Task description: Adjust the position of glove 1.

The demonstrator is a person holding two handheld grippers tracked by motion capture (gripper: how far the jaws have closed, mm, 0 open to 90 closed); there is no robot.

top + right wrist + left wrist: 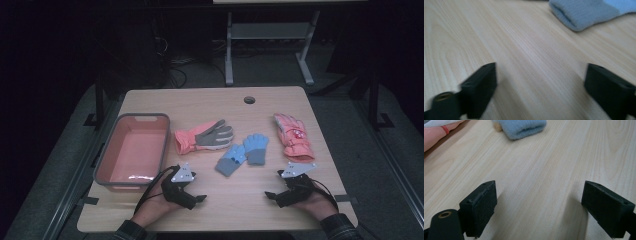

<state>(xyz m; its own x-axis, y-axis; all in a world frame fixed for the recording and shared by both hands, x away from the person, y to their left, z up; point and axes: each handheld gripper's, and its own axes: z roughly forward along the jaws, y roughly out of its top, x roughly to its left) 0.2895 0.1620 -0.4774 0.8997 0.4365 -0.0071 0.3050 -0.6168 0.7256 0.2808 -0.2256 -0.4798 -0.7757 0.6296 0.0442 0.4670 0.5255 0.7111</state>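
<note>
Start pose: left gripper [199, 198] and right gripper [270, 194] rest low on table [240, 210], jaws spread, empty; gloves [242, 154] lie mid-table beside bin [132, 150], likely next reach and pinch a glove.

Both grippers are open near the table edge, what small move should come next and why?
Probably ease the left hand-held gripper forward toward the blue glove: its jaws stand wide apart over bare table, and that glove's cuff lies just ahead, nearest the bin.
</note>
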